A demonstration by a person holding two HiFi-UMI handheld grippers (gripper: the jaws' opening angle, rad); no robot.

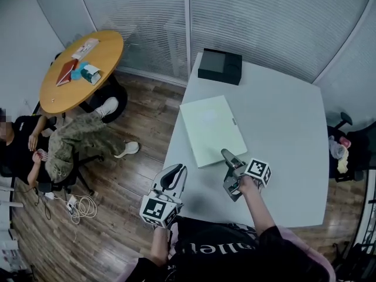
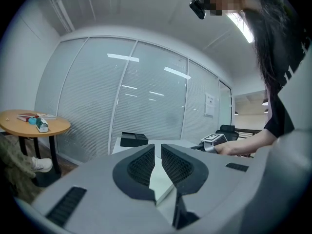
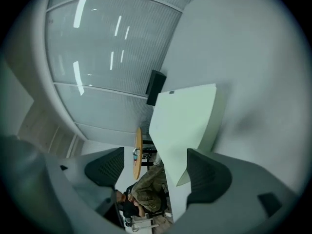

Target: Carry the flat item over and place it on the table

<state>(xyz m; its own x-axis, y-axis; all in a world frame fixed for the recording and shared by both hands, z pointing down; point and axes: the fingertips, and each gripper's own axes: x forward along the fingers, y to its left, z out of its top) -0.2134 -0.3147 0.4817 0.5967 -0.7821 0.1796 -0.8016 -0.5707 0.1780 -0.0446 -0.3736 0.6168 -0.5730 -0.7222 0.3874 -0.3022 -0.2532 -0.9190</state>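
Observation:
The flat item (image 1: pixel 212 129) is a pale green board lying on the white table (image 1: pixel 288 134), along its left side. My right gripper (image 1: pixel 230 172) is open and turned on its side at the board's near right corner. In the right gripper view that corner of the board (image 3: pixel 183 126) reaches into the gap beside one finger (image 3: pixel 207 177), and I cannot tell whether they touch. My left gripper (image 1: pixel 174 172) hovers at the table's near left edge, shut with nothing in it. Past its jaws, the left gripper (image 2: pixel 157 149) view shows the board's edge (image 2: pixel 161 182).
A black box (image 1: pixel 220 66) stands at the table's far edge. To the left stand a round wooden table (image 1: pixel 82 69) with books and a seated person (image 1: pixel 64 145). Cables (image 1: pixel 82 207) lie on the wooden floor. A chair (image 1: pixel 346 148) stands at the right.

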